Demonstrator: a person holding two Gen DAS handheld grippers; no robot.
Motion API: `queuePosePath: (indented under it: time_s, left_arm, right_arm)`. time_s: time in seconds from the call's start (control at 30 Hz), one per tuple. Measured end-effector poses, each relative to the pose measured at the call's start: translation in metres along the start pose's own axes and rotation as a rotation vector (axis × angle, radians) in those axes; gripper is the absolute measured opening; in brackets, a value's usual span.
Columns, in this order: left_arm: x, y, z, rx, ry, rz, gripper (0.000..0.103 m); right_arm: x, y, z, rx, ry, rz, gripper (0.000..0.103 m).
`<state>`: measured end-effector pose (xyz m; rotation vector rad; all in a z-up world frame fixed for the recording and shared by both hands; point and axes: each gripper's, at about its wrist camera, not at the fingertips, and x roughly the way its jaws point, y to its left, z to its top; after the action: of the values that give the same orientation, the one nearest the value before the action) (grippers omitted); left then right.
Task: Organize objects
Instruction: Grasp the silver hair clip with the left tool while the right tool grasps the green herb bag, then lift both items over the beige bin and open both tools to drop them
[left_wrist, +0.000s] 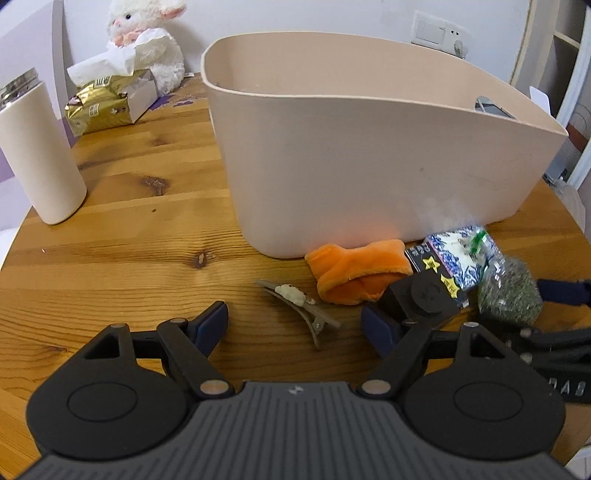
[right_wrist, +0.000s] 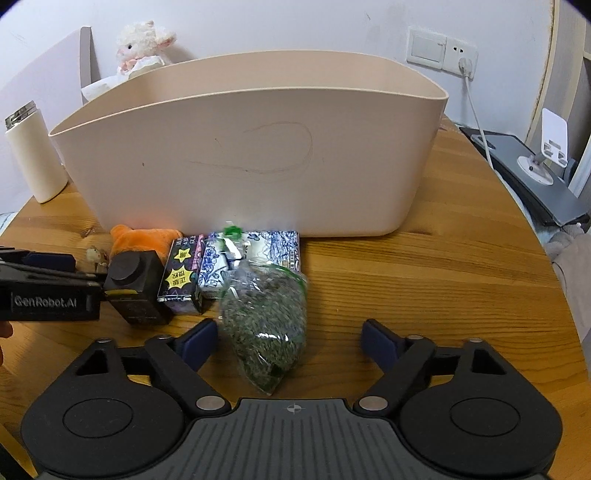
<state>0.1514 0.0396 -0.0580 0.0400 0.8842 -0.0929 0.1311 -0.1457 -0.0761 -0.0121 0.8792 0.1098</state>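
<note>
Your left gripper (left_wrist: 295, 325) has its jaws wide, with the hair clip (left_wrist: 301, 304) lying on the table (left_wrist: 129, 240) between the fingers, a little toward one o'clock of the gap's centre. Your right gripper (right_wrist: 288, 341) is spread just as wide over the clear bag of dried green herbs (right_wrist: 267, 325), which sits nearer its left finger.

The risks, as I judge them:
- The clip is thin and flat — closing on it may skid it across the wood rather than lift it.
- The bag is soft and off-centre; a pinch could catch only loose film and let it slide out.
- The left gripper's right finger sits right against the black box (left_wrist: 421, 295), so closing or swinging may knock it into the orange plush (left_wrist: 354, 269) or the starred purple carton (right_wrist: 183, 277).
- The two grippers are close together and could collide.

The beige bin (left_wrist: 369, 166) stands at twelve o'clock behind the pile. One grey object (left_wrist: 491, 107) peeks over its far right rim; the rest of the inside is hidden.
</note>
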Motion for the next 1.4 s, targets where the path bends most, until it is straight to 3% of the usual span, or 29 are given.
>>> queuePosePath:
  time_s: [0.07, 0.13, 0.27, 0.73, 1.1, 1.4]
  left_arm:
    - [-0.003, -0.001, -0.003, 0.013, -0.012, 0.005, 0.069]
    - [-0.007, -0.002, -0.005, 0.017, -0.023, -0.003, 0.055]
    - [-0.013, -0.002, -0.008, 0.022, -0.03, -0.03, 0.021]
    - [-0.039, 0.002, -0.016, 0.019, -0.056, -0.048, 0.021]
    - [-0.099, 0.002, -0.003, 0.031, -0.202, -0.026, 0.021]
    - [-0.125, -0.005, 0.034, 0.058, -0.317, -0.013, 0.021]
  right_arm:
    - [-0.001, 0.001, 0.0, -0.008, -0.008, -0.009, 0.06]
    - [-0.002, 0.001, 0.0, -0.013, -0.013, -0.015, 0.048]
    - [-0.006, 0.002, -0.001, -0.015, -0.016, -0.002, 0.039]
    - [-0.043, -0.002, -0.006, -0.007, -0.101, -0.018, 0.038]
    - [-0.085, -0.013, 0.007, 0.004, -0.229, -0.034, 0.038]
    - [-0.108, -0.026, 0.038, 0.01, -0.348, -0.06, 0.038]
